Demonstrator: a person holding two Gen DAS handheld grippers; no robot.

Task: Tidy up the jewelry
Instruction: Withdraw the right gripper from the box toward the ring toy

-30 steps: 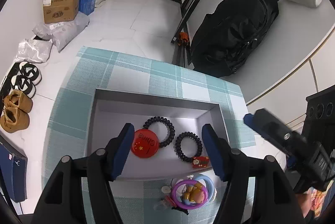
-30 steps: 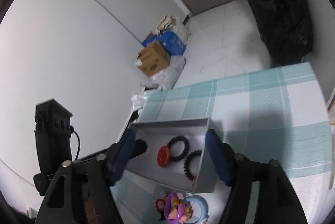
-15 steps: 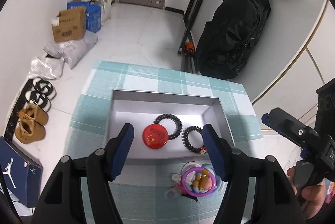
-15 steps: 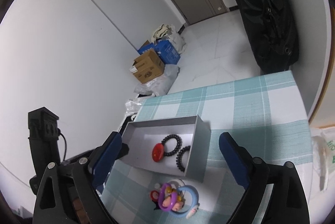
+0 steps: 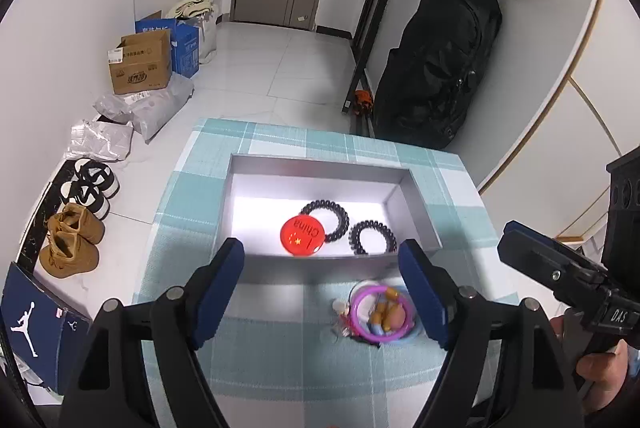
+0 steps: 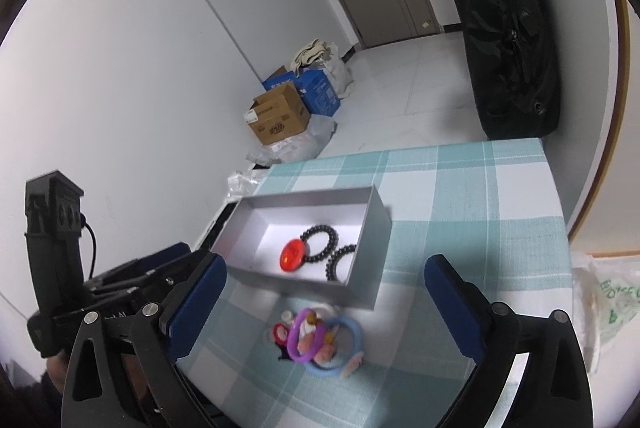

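A grey tray (image 5: 240, 211) on the checked tablecloth (image 5: 280, 340) holds one red badge (image 5: 301, 236) and two black coil hair ties (image 5: 325, 215), while a small heap of jewelry (image 5: 378, 314) lies on the cloth just beside its near wall. The left gripper (image 5: 322, 286) hangs above with jaws opening and the right gripper (image 6: 324, 302) with jaws opening wide, neither holding anything. Only the left view shows the shoes (image 5: 76, 228) on the floor, only the right a plastic bag (image 6: 604, 302), and the blurred heap seems to hold a purple ring (image 6: 300, 338) and a blue ring (image 6: 348, 346) among pieces too tangled to count.

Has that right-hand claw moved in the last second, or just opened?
Yes. The right claw has drawn back from the grey box, which looks smaller and farther; its jaws are opening, with nothing gripped.
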